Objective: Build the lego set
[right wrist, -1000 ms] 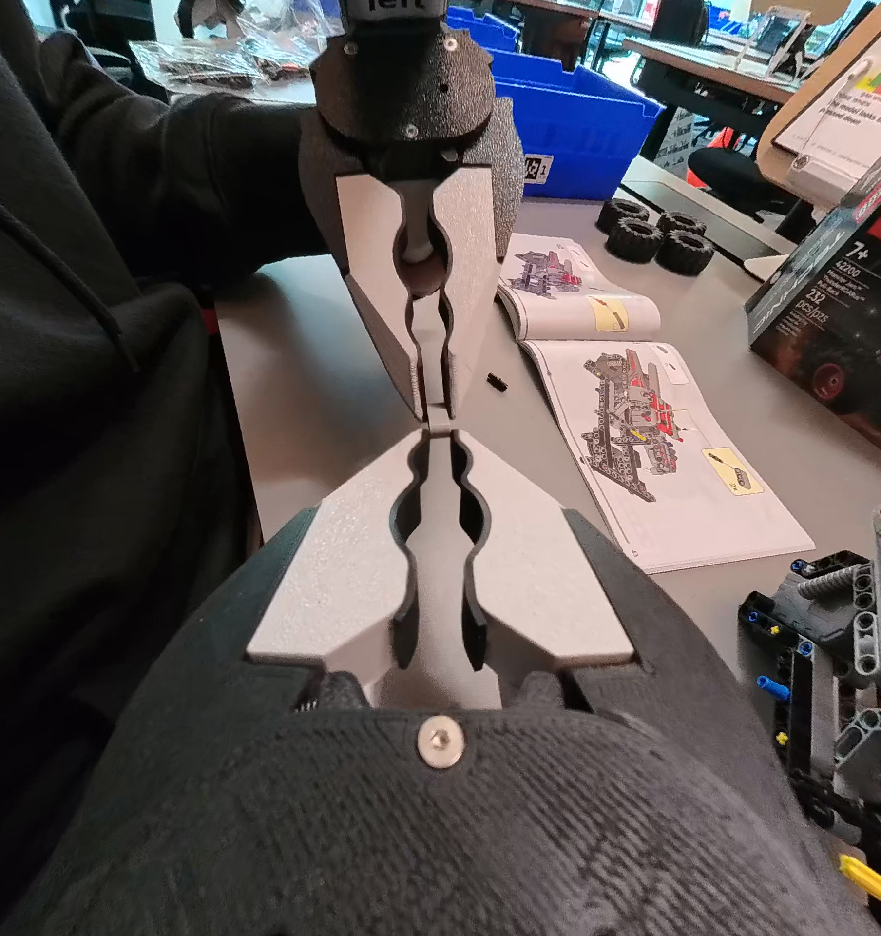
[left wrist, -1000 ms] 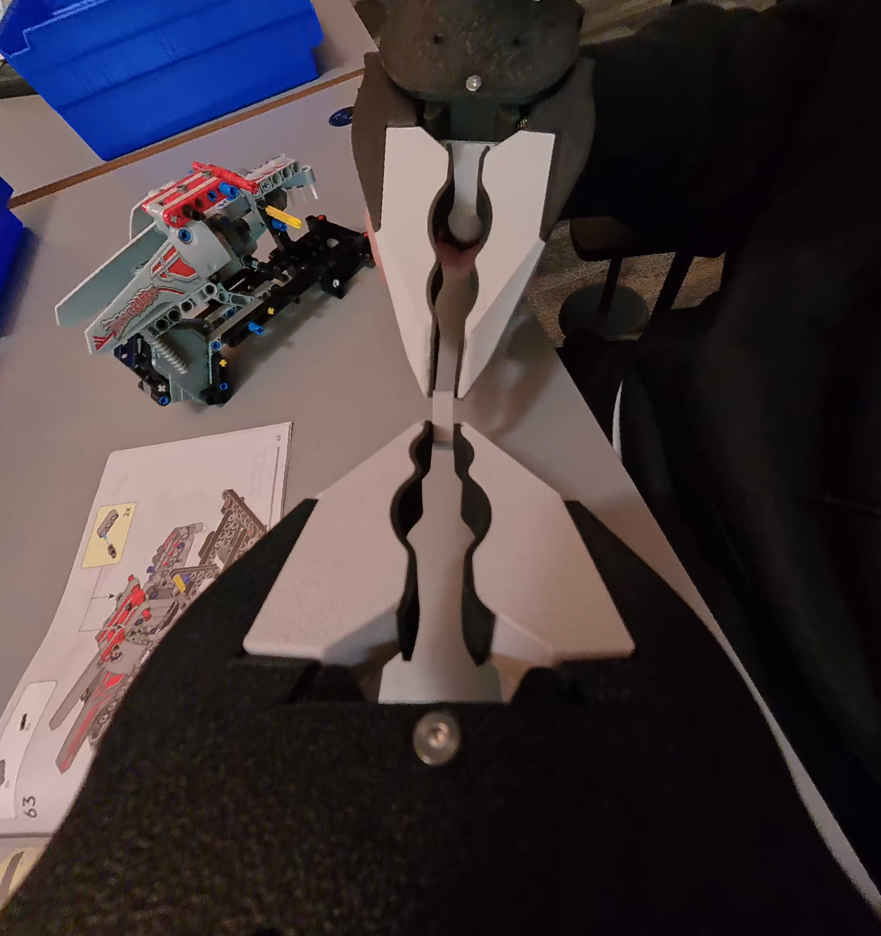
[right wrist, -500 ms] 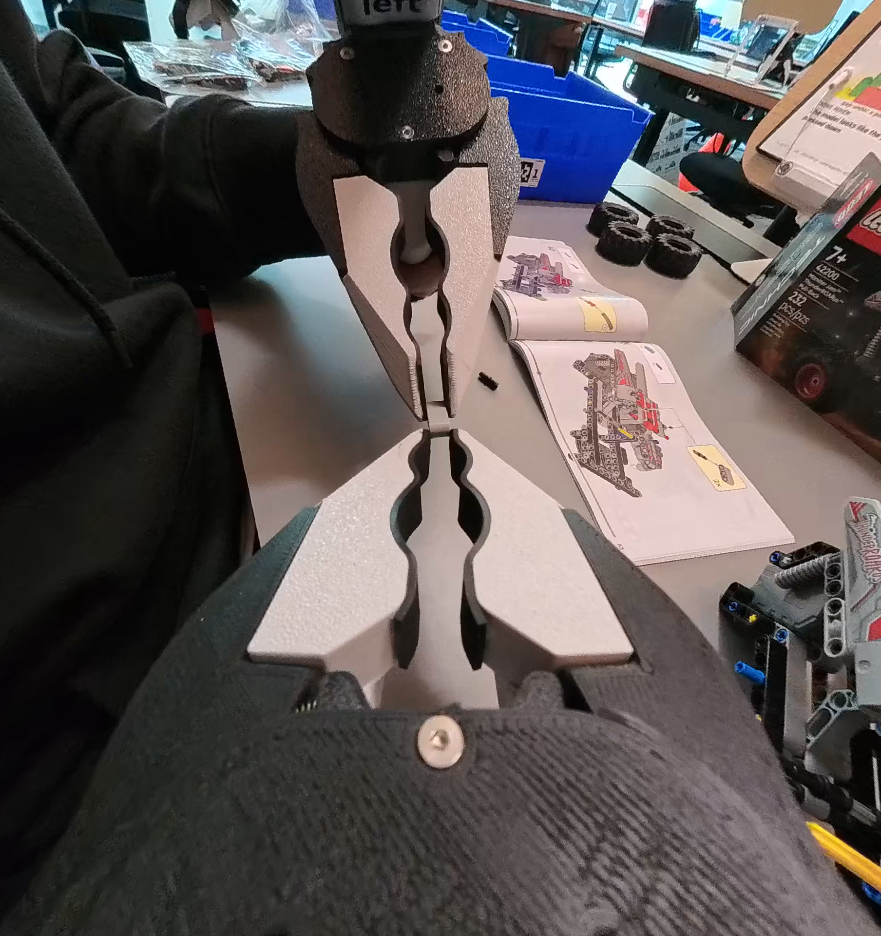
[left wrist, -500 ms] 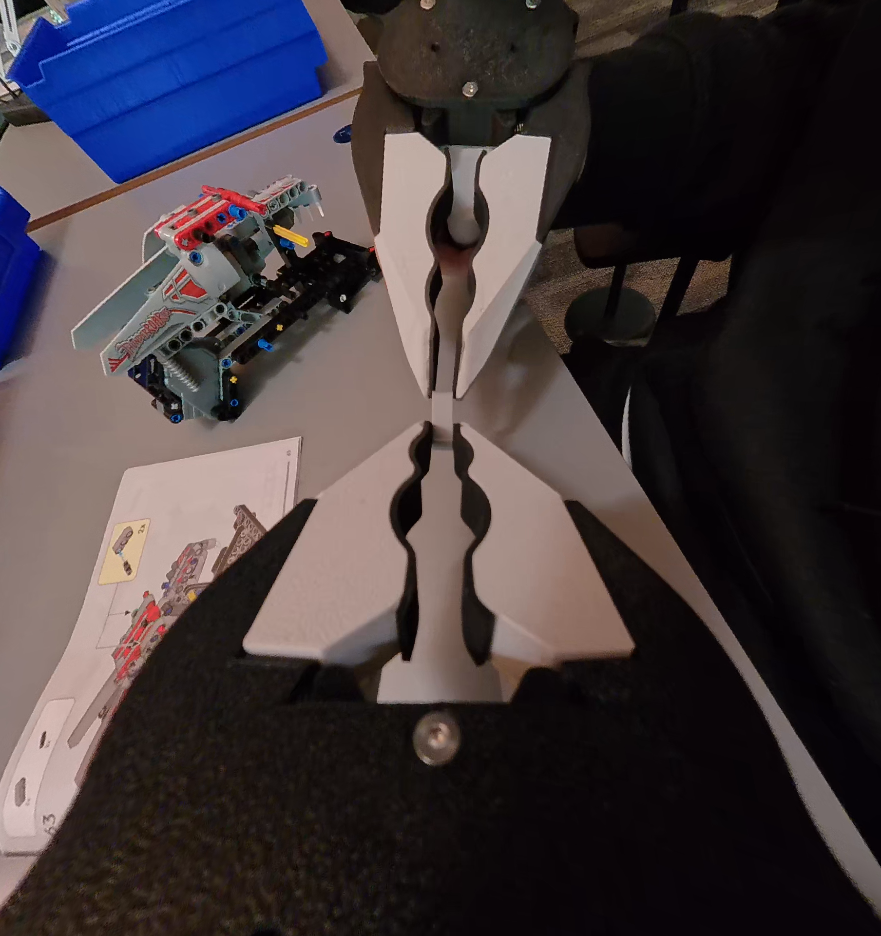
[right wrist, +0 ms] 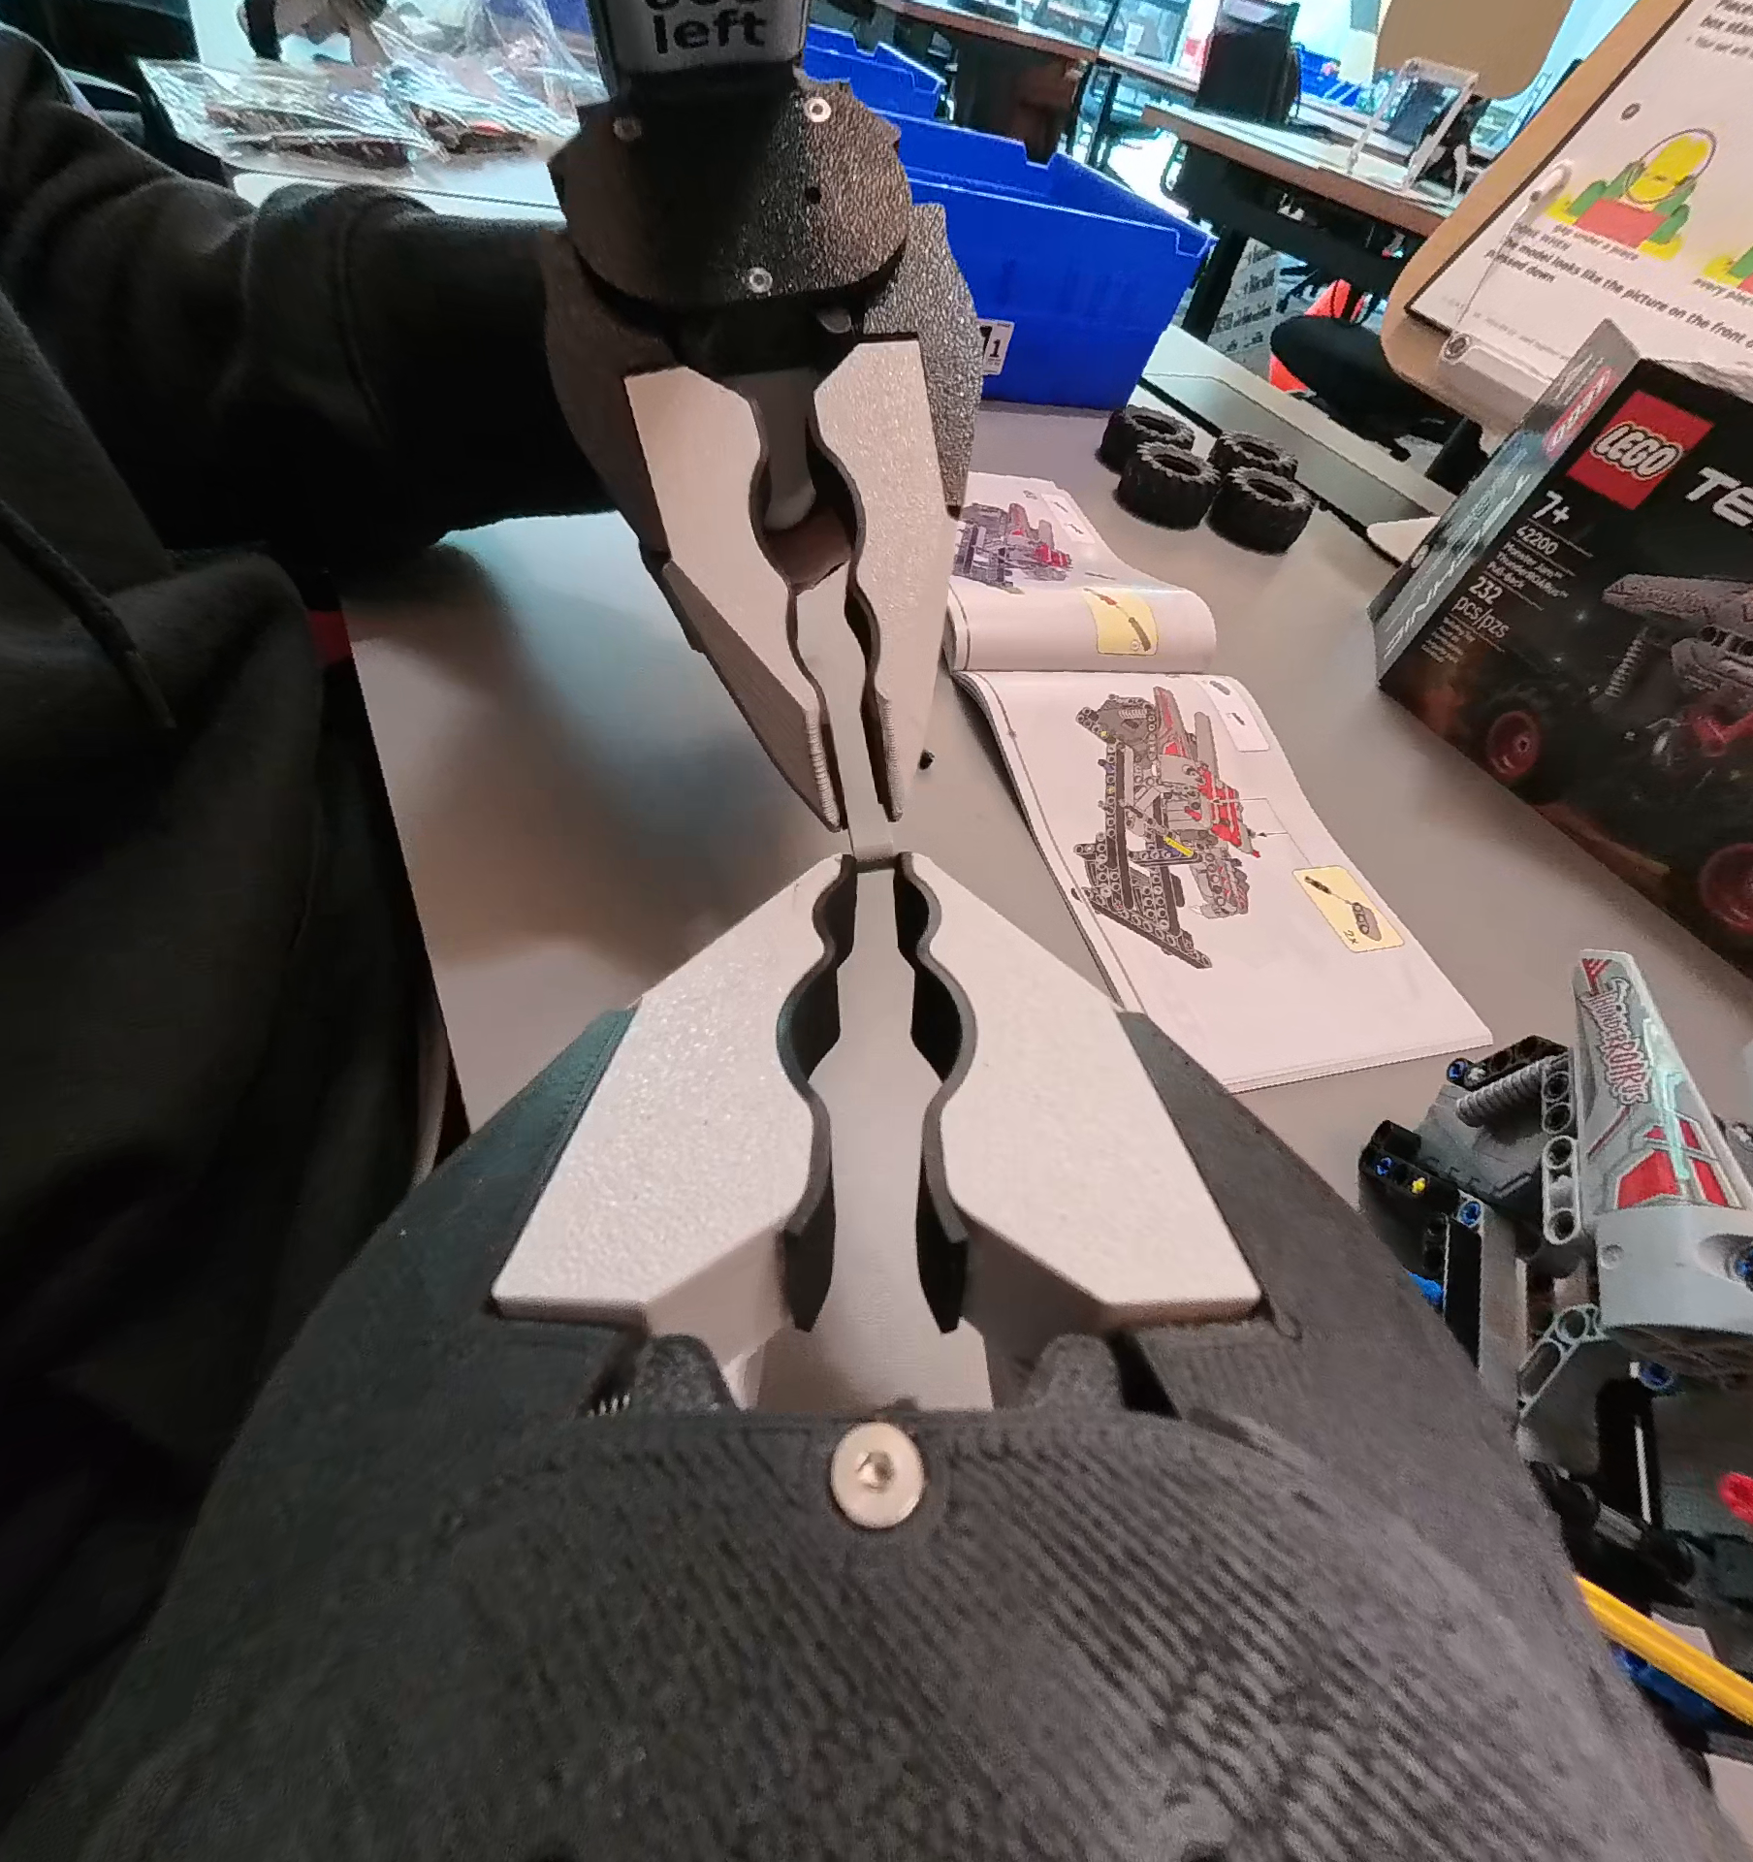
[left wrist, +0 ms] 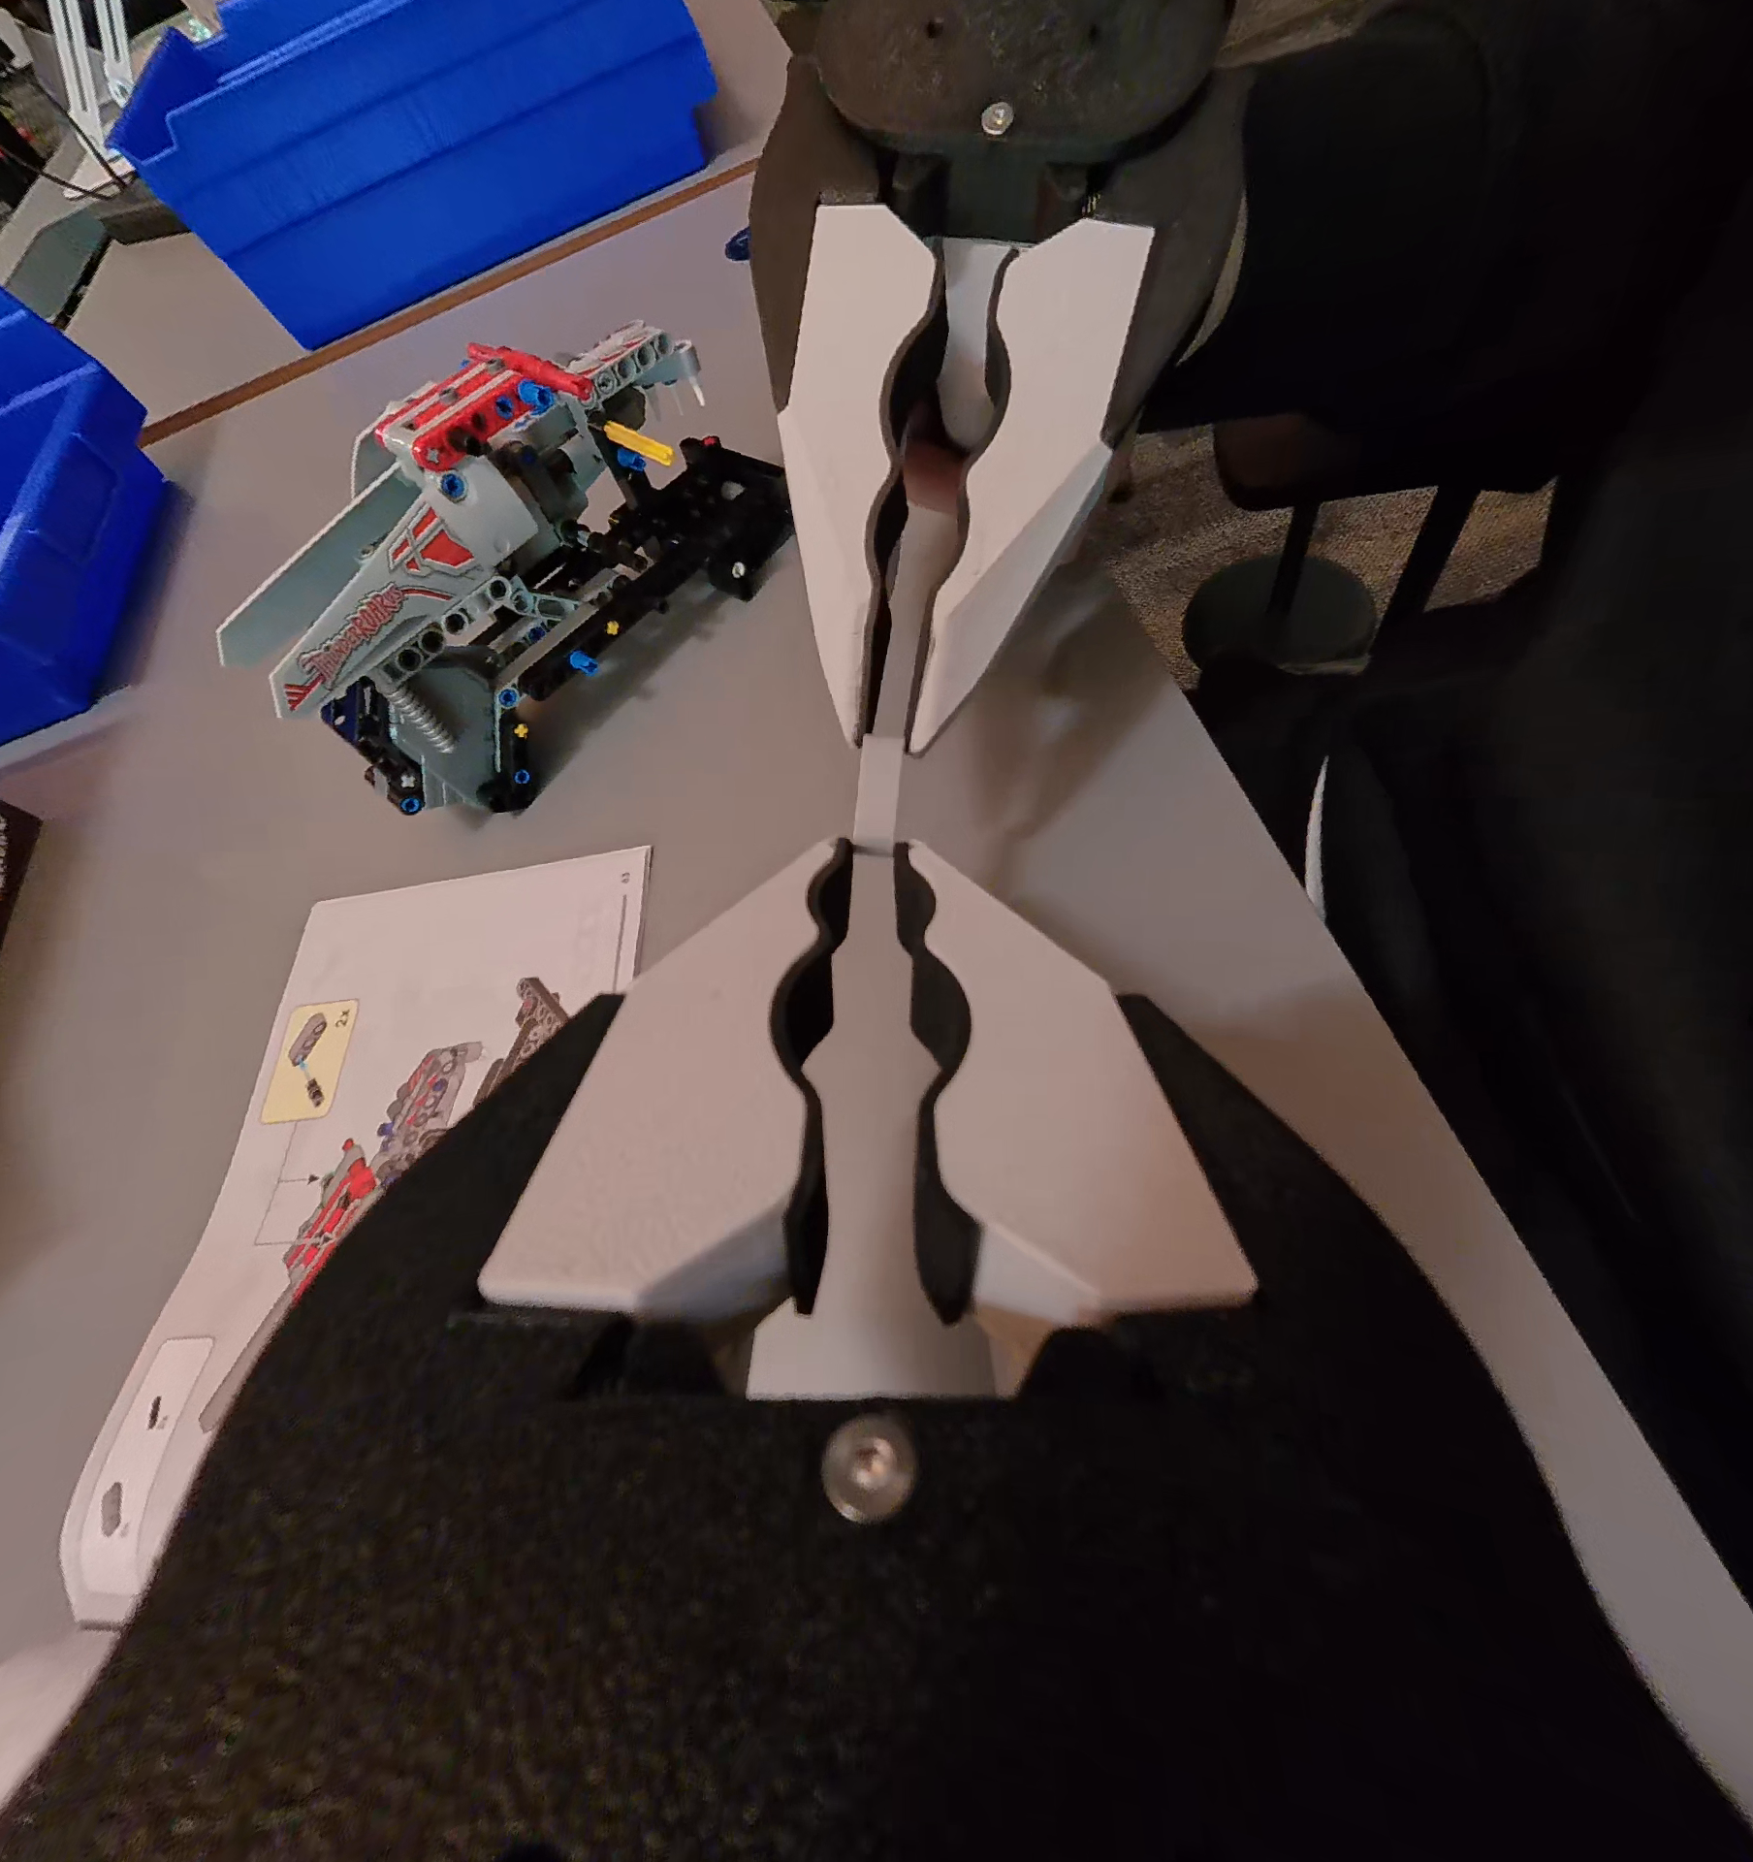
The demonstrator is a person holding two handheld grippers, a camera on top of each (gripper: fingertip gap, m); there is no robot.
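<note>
Item: small grey piece (left wrist: 879,796), light, stiff, slippery, pinched endwise by my left gripper (left wrist: 873,851) and right gripper (right wrist: 874,856), both clamped tip to tip above the desk (left wrist: 198,856); half-built model (left wrist: 510,594) lies nearby, best held by its frame.

The black textured body of the left tongs (left wrist: 872,856) hides the near half of the open white instruction booklet (left wrist: 470,967), and the picture's right edge crops the dark printed cardboard set box (right wrist: 1638,655).
</note>
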